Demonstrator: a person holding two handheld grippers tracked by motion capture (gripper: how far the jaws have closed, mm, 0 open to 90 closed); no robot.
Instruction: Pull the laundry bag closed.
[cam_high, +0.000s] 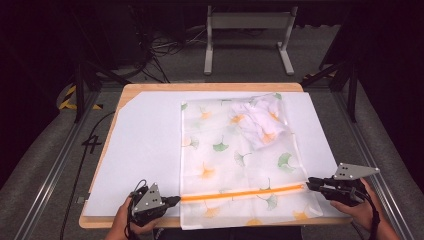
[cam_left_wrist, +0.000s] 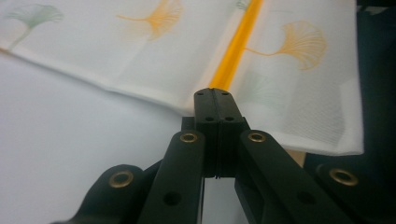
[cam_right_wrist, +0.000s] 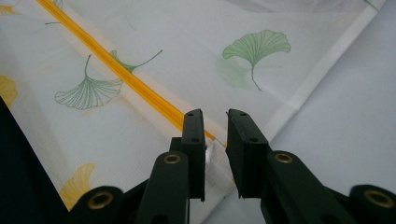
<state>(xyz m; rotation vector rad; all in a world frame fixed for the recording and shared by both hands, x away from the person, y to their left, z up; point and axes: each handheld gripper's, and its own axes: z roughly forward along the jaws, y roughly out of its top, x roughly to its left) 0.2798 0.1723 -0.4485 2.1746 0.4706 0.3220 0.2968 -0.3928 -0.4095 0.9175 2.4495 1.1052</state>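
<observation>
Black jaws of the left gripper (cam_left_wrist: 215, 100) stand pressed together on the near-left end of the orange zipper (cam_high: 242, 192), pinching the bag's edge there. That zipper runs as a straight bright band across the near part of a flat, translucent white mesh bag (cam_high: 220, 160) printed with green and orange ginkgo leaves. At the zipper's other end the right gripper (cam_right_wrist: 215, 119) has its jaws slightly spread, a small pale tab lying between them untouched by the pads. Fine woven ribbing and a folded hem show in the gripper views. From the high view, a crumpled white cloth (cam_high: 262, 122) sits inside the bag's far right corner. Under the bag lies a smooth white sheet (cam_high: 145, 145) on a wooden table (cam_high: 150, 87)
</observation>
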